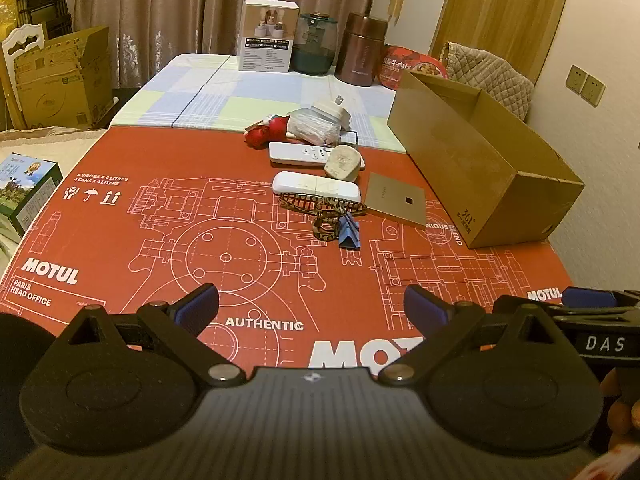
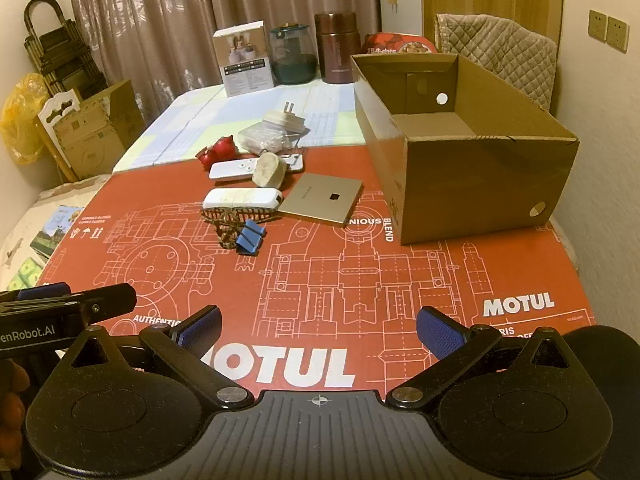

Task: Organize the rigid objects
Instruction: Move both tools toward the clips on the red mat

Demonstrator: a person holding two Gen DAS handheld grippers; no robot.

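Note:
A pile of small items lies mid-table on the red printed mat (image 1: 160,208): two white remotes (image 1: 298,154) (image 2: 242,198), a beige plug (image 1: 342,164), a white charger (image 2: 286,120) on a plastic bag (image 1: 312,128), a red trinket (image 1: 268,130), a brown hair claw (image 2: 232,220), blue binder clips (image 2: 250,238) and a gold square plate (image 2: 324,198). To their right stands an open, empty cardboard box (image 2: 472,184). My left gripper (image 1: 312,306) and right gripper (image 2: 320,328) hover open over the mat's near edge, well short of the pile, with nothing between their fingers.
At the table's far end stand a white product box (image 1: 268,36), a green glass jar (image 1: 314,44), a brown canister (image 1: 362,50) and a red packet (image 1: 412,66). A quilted chair back (image 2: 500,48) sits behind the box. A printed carton (image 1: 24,188) lies off the left edge.

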